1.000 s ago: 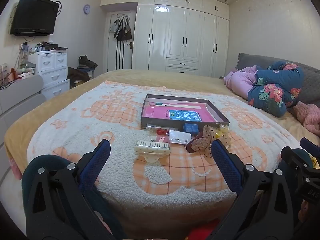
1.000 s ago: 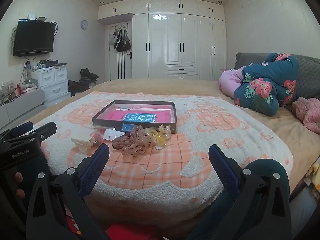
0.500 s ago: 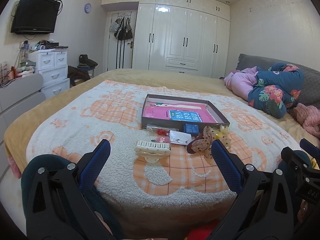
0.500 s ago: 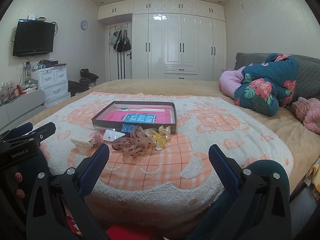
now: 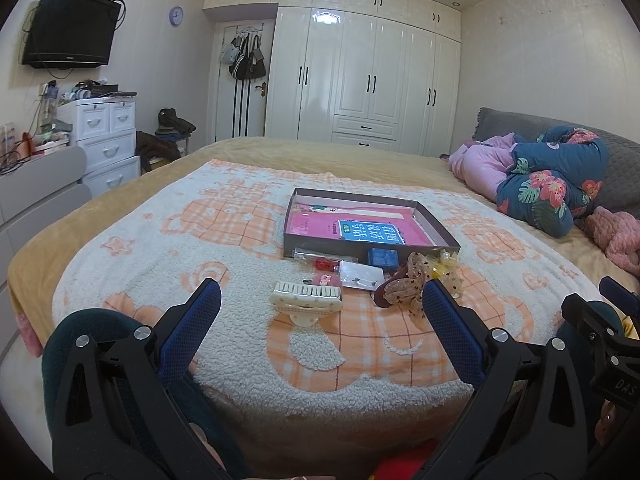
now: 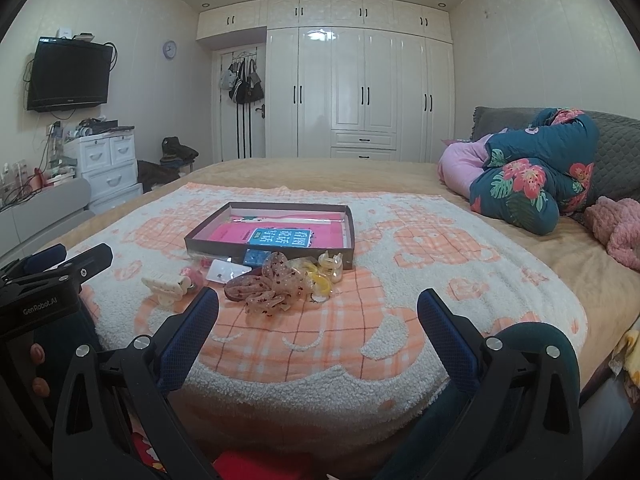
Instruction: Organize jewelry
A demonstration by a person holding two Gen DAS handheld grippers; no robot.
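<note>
A shallow grey box (image 5: 362, 247) (image 6: 264, 247) with a pink and blue book inside lies on the bed blanket. In front of it sit a cream hair claw (image 5: 306, 298) (image 6: 166, 286), a dotted translucent clip (image 5: 404, 292) (image 6: 272, 284), yellow and cream small clips (image 6: 326, 272), a blue square item (image 5: 383, 257), a red piece (image 5: 325, 264) and small clear packets (image 5: 360, 276). My left gripper (image 5: 320, 312) hangs open short of the cream claw, holding nothing. My right gripper (image 6: 318, 316) is open too, just short of the dotted clip, empty.
A folded floral quilt (image 6: 528, 176) and pink bedding (image 5: 484, 168) lie at the right of the bed. White drawers (image 5: 108, 136) and a wall television (image 5: 70, 28) stand at the left, wardrobes (image 6: 360, 92) behind. The bed's near edge is right under both grippers.
Both views have shifted only slightly; the items on the blanket lie where they were and both grippers stay open.
</note>
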